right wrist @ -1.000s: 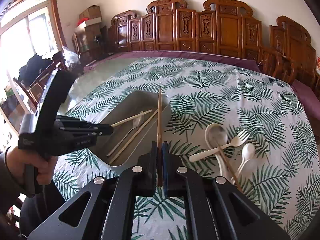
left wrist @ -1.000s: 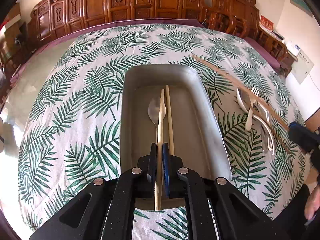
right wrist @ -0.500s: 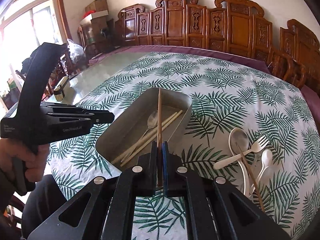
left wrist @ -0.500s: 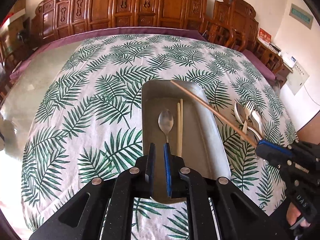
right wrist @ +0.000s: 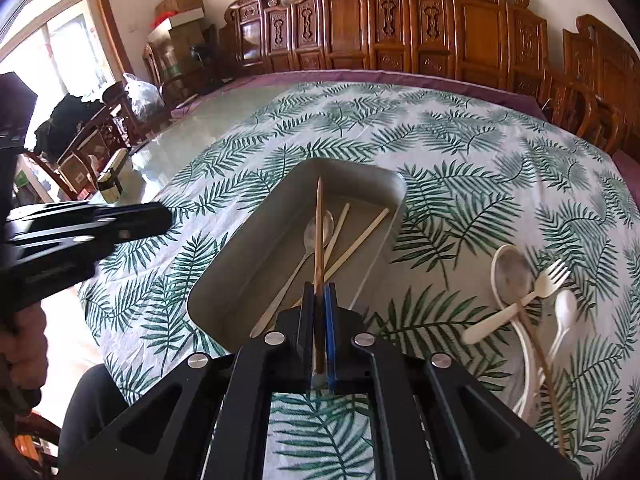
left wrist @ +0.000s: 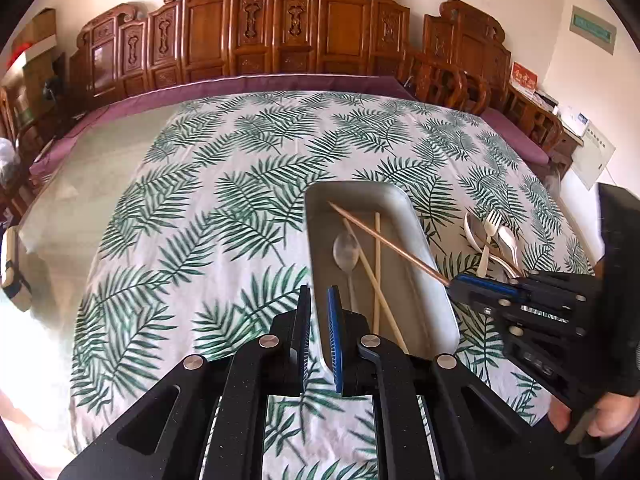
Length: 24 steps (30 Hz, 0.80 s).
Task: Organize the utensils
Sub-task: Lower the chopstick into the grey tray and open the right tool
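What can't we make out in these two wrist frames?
- Right wrist view: near end of the tray is covered by the right gripper.
- Right wrist view: the brown chopstick crosses the spoon pile; stacking below is unclear.
- Left wrist view: that pile is too small to count.

Your right gripper (right wrist: 319, 292) is clamped on a brown chopstick (right wrist: 319, 236) that reaches out over the grey tray (right wrist: 248, 240). In the tray lie a metal spoon (right wrist: 308, 248) and two pale chopsticks (right wrist: 356, 240), crossing under yours. Right of the tray, on the leaf-print tablecloth (right wrist: 460, 140), sit a cream fork (right wrist: 532, 292), two white spoons (right wrist: 512, 268) and another brown chopstick (right wrist: 544, 368). Your left gripper (right wrist: 160, 216), nothing between its fingers, hovers left of the tray.
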{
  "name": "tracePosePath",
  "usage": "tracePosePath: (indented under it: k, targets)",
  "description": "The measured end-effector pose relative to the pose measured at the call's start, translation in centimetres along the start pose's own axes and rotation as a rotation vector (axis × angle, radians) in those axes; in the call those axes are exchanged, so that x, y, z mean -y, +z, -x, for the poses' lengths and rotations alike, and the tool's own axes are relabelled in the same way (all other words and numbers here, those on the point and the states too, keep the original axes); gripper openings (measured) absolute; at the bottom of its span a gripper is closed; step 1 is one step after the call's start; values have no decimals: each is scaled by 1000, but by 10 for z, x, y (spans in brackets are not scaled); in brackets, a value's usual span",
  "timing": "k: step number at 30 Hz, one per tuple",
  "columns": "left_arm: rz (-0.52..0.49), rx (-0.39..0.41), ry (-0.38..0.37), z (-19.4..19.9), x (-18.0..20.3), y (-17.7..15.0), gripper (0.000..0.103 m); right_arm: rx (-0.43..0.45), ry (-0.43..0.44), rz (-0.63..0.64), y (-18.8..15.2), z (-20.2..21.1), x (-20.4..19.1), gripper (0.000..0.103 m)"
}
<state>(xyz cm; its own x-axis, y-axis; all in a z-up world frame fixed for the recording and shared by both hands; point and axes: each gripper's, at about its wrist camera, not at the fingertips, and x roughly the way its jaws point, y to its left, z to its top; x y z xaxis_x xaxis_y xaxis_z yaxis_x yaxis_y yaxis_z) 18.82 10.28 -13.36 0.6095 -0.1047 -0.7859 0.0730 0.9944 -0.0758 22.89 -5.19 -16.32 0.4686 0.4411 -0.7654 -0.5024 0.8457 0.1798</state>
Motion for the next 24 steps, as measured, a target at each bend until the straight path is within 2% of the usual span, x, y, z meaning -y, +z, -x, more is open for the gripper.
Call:
tracePosePath:
  k: [11,14,24]
  targets:
    - [20,28,12,24,-19,-7,8,-45,14,-34,4,-30,-13,8]
    - [22,33,15,29,-21,-9,8,-44,50,-41,4,-32,-16,11]
    - [17,48,22,42,-17,-14,8,-11,75,-56,8,-24,-13,12]
